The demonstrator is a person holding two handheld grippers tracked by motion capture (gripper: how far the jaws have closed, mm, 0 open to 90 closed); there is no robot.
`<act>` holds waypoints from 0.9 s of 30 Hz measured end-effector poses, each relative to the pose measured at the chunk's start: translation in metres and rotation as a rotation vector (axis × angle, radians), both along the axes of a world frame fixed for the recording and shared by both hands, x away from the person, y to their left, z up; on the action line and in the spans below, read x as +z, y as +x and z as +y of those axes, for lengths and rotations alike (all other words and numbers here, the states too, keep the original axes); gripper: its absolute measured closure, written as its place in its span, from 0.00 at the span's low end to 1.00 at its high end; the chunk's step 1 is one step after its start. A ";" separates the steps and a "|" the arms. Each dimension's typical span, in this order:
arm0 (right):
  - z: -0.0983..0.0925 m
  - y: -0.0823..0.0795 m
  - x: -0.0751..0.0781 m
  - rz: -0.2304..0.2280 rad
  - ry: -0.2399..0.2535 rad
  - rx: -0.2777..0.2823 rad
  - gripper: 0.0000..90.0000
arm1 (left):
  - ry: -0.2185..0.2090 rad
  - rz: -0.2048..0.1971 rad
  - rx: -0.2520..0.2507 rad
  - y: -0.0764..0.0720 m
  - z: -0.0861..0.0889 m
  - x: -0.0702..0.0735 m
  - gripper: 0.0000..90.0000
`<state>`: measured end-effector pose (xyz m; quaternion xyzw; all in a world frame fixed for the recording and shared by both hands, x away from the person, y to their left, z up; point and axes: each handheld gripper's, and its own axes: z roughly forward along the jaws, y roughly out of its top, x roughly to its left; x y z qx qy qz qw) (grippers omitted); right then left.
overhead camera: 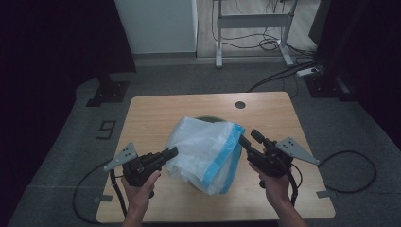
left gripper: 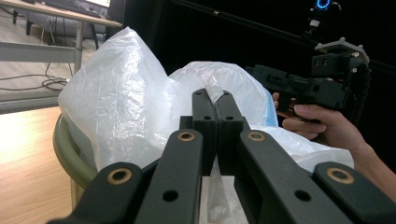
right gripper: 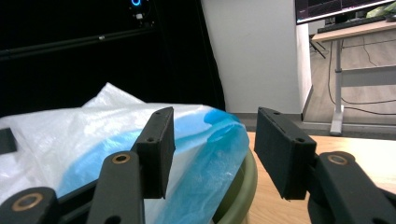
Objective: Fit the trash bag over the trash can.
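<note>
Our left tongs [overhead camera: 173, 152] are clamped on a fold of the bag [overhead camera: 205, 149]; in the left gripper view the two pads meet with a strip of white film pinched between them [left gripper: 215, 100]. Our right tongs [overhead camera: 248, 137] stand apart, just beside the bag's blue edge [overhead camera: 222, 163], and in the right gripper view that blue band [right gripper: 205, 154] lies between the pads [right gripper: 159, 149] without either pad pressing on it. The bag is white and crinkled, with a blue band down its right side in the high view. It sits in a green bin [left gripper: 70, 149] at the middle of the worktop [overhead camera: 151, 113], and is draped over the rim; the rim shows under the film in both gripper views [right gripper: 240, 186]. We hold one gripper in each hand, left hand [overhead camera: 139, 187] and right hand [overhead camera: 274, 187] near the worktop's front edge, on either side of the bag. A cable [overhead camera: 350, 172] trails from the right gripper onto the floor.
</note>
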<state>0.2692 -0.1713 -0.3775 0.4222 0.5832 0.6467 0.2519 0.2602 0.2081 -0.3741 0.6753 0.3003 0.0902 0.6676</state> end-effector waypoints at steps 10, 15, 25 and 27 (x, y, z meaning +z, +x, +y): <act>0.014 -0.002 -0.014 0.034 -0.019 0.037 0.51 | -0.024 0.003 0.002 0.000 0.001 -0.002 0.99; 0.021 -0.006 -0.018 0.028 -0.048 0.040 0.49 | -0.039 -0.002 0.007 -0.001 0.004 -0.003 0.99; 0.024 -0.006 -0.023 0.033 -0.064 0.050 0.50 | -0.069 0.003 0.002 0.000 0.007 -0.003 0.99; 0.024 -0.005 -0.023 0.038 -0.068 0.051 0.50 | -0.067 -0.001 0.000 0.000 0.007 -0.003 0.99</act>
